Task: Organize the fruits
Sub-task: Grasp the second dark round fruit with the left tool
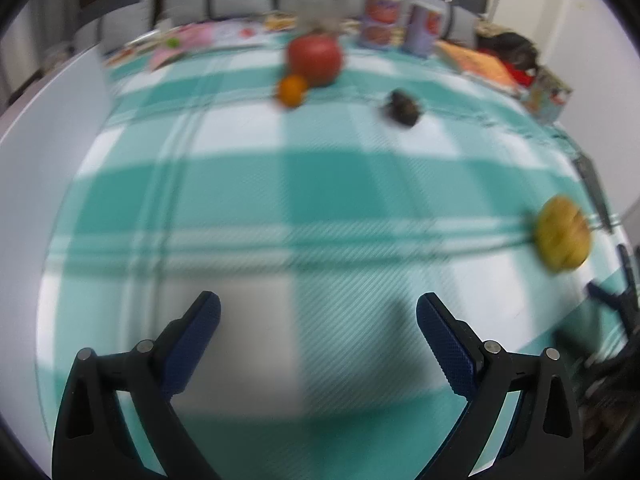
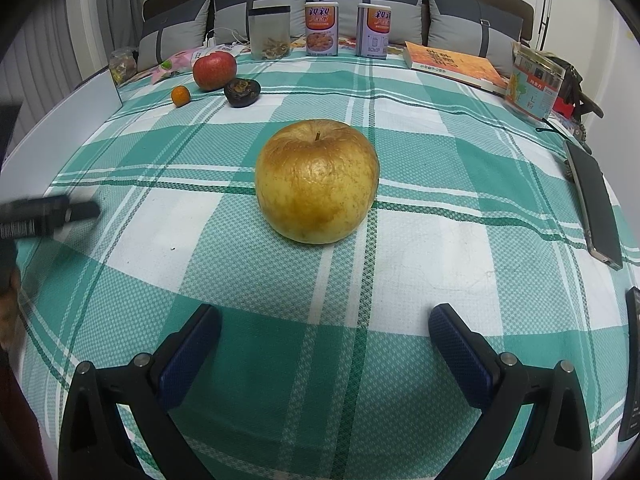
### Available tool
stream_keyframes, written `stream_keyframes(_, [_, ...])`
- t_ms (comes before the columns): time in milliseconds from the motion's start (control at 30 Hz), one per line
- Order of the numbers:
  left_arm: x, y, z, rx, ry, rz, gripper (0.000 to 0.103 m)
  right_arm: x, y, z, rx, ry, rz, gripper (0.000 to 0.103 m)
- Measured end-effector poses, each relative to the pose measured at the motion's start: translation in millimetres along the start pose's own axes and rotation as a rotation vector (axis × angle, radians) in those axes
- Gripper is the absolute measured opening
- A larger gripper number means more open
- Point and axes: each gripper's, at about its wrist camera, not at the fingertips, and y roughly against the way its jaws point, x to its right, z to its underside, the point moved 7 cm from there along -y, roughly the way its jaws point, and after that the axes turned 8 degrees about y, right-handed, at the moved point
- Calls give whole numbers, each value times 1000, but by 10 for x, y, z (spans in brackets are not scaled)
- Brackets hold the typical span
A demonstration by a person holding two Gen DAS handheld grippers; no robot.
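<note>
A large yellow apple (image 2: pixel 317 181) sits upright on the green-checked tablecloth, straight ahead of my right gripper (image 2: pixel 325 320), which is open, empty and a short way short of it. The apple also shows in the blurred left wrist view (image 1: pixel 563 239) at the far right. A red apple (image 2: pixel 214 70), a small orange fruit (image 2: pixel 180 95) and a dark shrivelled fruit (image 2: pixel 241 92) lie together at the far left. The left wrist view shows the red apple (image 1: pixel 315 60), the orange fruit (image 1: pixel 292 91) and the dark fruit (image 1: pixel 403 107) far ahead. My left gripper (image 1: pixel 318 308) is open and empty over the cloth.
Two tall cans (image 2: pixel 321 29) and a clear jar (image 2: pixel 269 32) stand at the table's far edge. A book (image 2: pixel 454 65) and a box (image 2: pixel 534 86) lie at the far right. A phone (image 2: pixel 594 204) lies along the right edge. Cushions line the back.
</note>
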Motion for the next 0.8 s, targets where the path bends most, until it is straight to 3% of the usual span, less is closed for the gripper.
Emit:
stream_keyframes(133, [501, -177, -450, 13, -138, 31, 98, -1, 1, 1, 0, 0, 0, 103])
stream_keyframes(267, [891, -478, -918, 25, -163, 31, 98, 0, 1, 1, 0, 0, 0, 103])
stream_keyframes(467, [1108, -929, -1240, 28, -191, -70, 96, -1, 0, 3, 0, -1, 0, 103])
stream_keyframes(500, [1118, -965, -1245, 32, -196, -83, 85, -1, 0, 3, 0, -1, 0, 103])
stream_keyframes(533, [1116, -996, -1240, 32, -199, -91, 54, -1, 0, 3, 0, -1, 0, 103])
stream_keyframes(567, [1096, -1029, -1236, 18, -196, -97, 40, -1, 0, 4, 0, -1, 0, 103])
stream_keyframes(600, [1070, -1051, -1228, 5, -183, -92, 35, -1, 0, 4, 0, -1, 0, 103])
stream_keyframes(800, [837, -788, -1103, 7, -47, 1, 35, -3, 3, 6, 1, -1, 0, 103])
